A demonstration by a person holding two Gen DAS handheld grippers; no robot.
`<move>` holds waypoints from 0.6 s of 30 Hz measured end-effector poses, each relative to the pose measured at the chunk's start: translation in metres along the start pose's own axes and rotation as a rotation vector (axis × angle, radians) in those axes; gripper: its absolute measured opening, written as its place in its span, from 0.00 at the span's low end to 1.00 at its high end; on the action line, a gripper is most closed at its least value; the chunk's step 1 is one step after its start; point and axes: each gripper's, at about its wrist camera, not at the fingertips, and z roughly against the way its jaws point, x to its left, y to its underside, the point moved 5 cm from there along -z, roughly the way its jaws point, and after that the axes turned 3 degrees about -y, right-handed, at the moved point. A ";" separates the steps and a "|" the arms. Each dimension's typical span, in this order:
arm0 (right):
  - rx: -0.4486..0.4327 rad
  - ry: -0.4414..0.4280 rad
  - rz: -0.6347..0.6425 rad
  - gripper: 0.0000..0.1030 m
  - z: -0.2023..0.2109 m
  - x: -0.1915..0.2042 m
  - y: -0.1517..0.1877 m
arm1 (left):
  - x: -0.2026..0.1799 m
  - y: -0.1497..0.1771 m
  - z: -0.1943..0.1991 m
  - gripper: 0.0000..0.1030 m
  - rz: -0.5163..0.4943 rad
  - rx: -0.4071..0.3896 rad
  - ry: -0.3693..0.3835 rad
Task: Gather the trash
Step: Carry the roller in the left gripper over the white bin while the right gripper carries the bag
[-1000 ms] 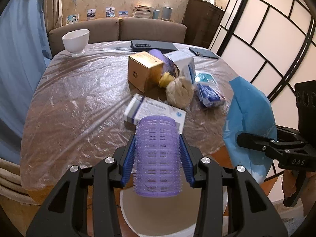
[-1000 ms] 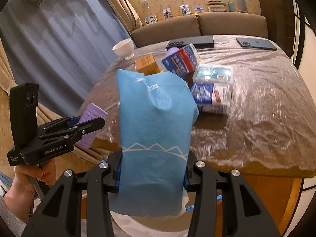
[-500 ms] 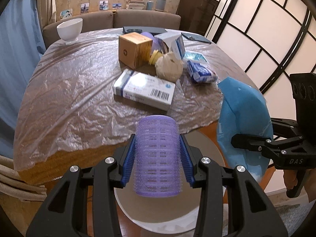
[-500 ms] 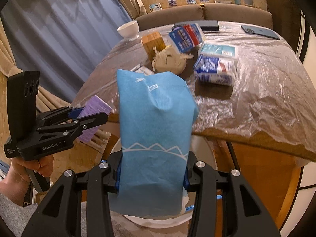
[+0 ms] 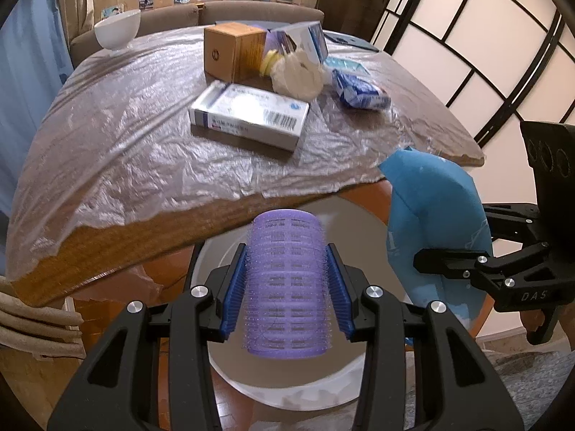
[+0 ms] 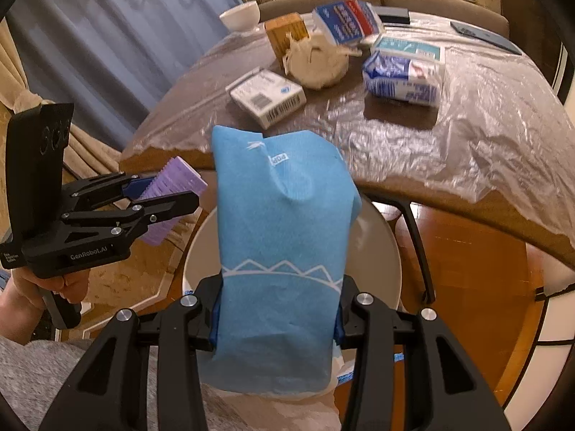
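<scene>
My left gripper (image 5: 286,251) is shut on a purple hair roller (image 5: 286,287), which stands upright between the blue pads. Under it lies the round pale mouth of a bin (image 5: 251,395), below the table edge. My right gripper (image 6: 278,309) is shut on a light blue soft packet (image 6: 284,215) that hides its pads. The same bin (image 6: 377,251) shows behind that packet. In the left wrist view, the right gripper (image 5: 431,262) and blue packet (image 5: 431,197) hang at the right over the bin's edge. In the right wrist view, the left gripper (image 6: 176,190) and roller (image 6: 172,179) sit at the left.
The plastic-covered table (image 5: 107,143) carries a white barcode box (image 5: 251,115), a brown box (image 5: 230,54), a crumpled paper ball (image 5: 298,75), a blue-white pack (image 5: 359,93) and a white bowl (image 5: 116,32). A black chair leg (image 6: 417,237) stands beside the bin.
Both grippers have sunk and drawn back from the table. The table edge has risen in both views and more of the bin's mouth shows beneath the held items.
</scene>
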 end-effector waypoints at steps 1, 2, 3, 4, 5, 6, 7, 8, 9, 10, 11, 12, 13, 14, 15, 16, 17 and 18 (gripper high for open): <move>0.006 0.002 0.002 0.41 -0.002 -0.001 0.001 | 0.000 0.001 -0.002 0.43 -0.001 0.003 0.000; 0.011 0.003 0.004 0.41 -0.004 -0.001 0.003 | -0.001 0.003 -0.003 0.43 -0.002 0.008 0.000; 0.017 0.006 0.005 0.41 -0.005 -0.001 0.005 | -0.002 0.004 -0.006 0.43 -0.005 0.013 0.000; 0.028 0.010 0.005 0.41 -0.008 -0.002 0.007 | -0.003 0.006 -0.007 0.43 -0.006 0.018 -0.001; 0.032 0.012 0.007 0.41 -0.009 -0.002 0.009 | -0.003 0.007 -0.010 0.43 -0.009 0.024 -0.002; 0.039 0.014 0.010 0.41 -0.011 -0.002 0.011 | -0.003 0.009 -0.011 0.43 -0.011 0.027 -0.002; 0.042 0.015 0.012 0.41 -0.013 -0.002 0.013 | -0.004 0.010 -0.013 0.43 -0.013 0.032 -0.002; 0.047 0.017 0.013 0.41 -0.016 -0.003 0.013 | -0.005 0.012 -0.014 0.43 -0.014 0.037 -0.001; 0.053 0.016 0.015 0.41 -0.018 -0.004 0.015 | -0.005 0.013 -0.017 0.43 -0.015 0.043 -0.001; 0.057 0.016 0.015 0.41 -0.020 -0.004 0.015 | -0.006 0.015 -0.019 0.43 -0.016 0.047 -0.001; 0.063 0.018 0.015 0.41 -0.022 -0.004 0.015 | -0.006 0.016 -0.021 0.43 -0.018 0.053 -0.003; 0.073 0.021 0.015 0.41 -0.025 -0.005 0.016 | -0.006 0.018 -0.023 0.43 -0.021 0.055 -0.004; 0.076 0.022 0.016 0.41 -0.027 -0.005 0.017 | -0.007 0.019 -0.025 0.43 -0.026 0.059 -0.007; 0.081 0.025 0.017 0.41 -0.030 -0.006 0.017 | -0.007 0.020 -0.027 0.43 -0.031 0.064 -0.011; 0.086 0.026 0.017 0.41 -0.033 -0.006 0.018 | -0.007 0.022 -0.028 0.43 -0.033 0.067 -0.012; 0.091 0.027 0.016 0.41 -0.036 -0.007 0.019 | -0.007 0.023 -0.030 0.43 -0.034 0.072 -0.013; 0.095 0.029 0.016 0.41 -0.038 -0.008 0.018 | -0.007 0.024 -0.032 0.43 -0.033 0.076 -0.013; 0.100 0.030 0.016 0.41 -0.041 -0.008 0.018 | -0.007 0.025 -0.034 0.43 -0.033 0.080 -0.014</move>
